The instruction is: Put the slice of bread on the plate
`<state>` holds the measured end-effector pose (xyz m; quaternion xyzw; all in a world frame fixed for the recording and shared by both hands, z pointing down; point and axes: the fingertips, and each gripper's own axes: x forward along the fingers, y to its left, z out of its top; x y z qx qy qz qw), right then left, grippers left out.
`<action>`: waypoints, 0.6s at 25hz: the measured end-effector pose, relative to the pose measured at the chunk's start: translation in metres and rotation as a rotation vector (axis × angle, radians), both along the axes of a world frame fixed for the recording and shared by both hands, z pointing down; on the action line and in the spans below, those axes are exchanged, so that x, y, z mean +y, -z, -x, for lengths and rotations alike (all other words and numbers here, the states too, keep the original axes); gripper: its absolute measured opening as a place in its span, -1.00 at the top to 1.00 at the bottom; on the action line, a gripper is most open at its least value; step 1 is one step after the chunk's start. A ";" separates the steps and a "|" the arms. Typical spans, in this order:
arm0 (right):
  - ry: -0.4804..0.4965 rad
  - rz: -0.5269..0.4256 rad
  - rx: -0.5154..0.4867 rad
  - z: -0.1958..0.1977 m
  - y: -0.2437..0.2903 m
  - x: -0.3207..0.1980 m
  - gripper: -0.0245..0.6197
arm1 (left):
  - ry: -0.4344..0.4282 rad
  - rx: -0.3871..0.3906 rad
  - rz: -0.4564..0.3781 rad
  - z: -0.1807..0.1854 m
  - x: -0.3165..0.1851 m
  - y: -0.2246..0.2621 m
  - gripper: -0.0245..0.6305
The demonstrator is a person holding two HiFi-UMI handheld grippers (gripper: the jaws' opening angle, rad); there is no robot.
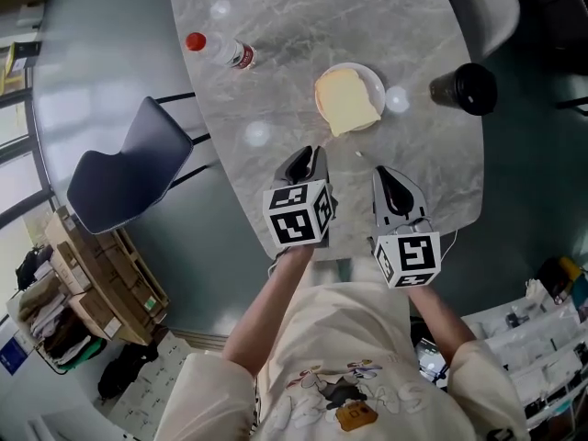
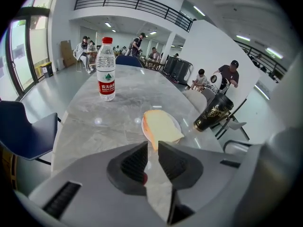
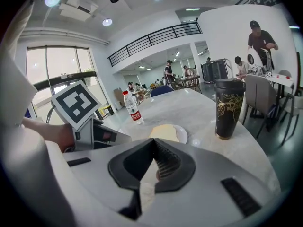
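Nearest the person, the left gripper (image 1: 303, 159) hangs over the near edge of the table (image 1: 276, 16). Its jaws are part way apart with a narrow gap, and nothing is between them. The right gripper (image 1: 386, 175) sits just beside it at 3 o'clock, its jaw tips closed together, also empty.

At 12 o'clock from both, near but not touching, the slice of bread (image 1: 346, 101) lies on the plate (image 1: 372, 73), so the task looks done. The slice is bigger than the plate's flat part, and its near corner hangs over the rim at 6 o'clock.

Main risk: either gripper going forward again could catch that corner and drag or flip the bread onto the table.

The cup (image 1: 464, 88) stands at 3 o'clock of the plate near the table edge, and a wide swing of the right gripper could knock it off. The bottle (image 1: 220, 51) is at 10 o'clock, well apart, so the risk there is low.
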<state>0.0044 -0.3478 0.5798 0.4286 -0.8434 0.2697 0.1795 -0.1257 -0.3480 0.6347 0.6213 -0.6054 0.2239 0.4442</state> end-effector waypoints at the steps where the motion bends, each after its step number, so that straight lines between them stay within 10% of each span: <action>1: 0.001 -0.004 0.002 0.001 0.003 0.004 0.90 | 0.005 0.007 -0.006 0.001 0.005 0.004 0.69; 15: 0.004 -0.039 0.023 0.012 0.041 0.074 0.90 | 0.016 0.135 -0.101 0.011 0.084 0.061 0.89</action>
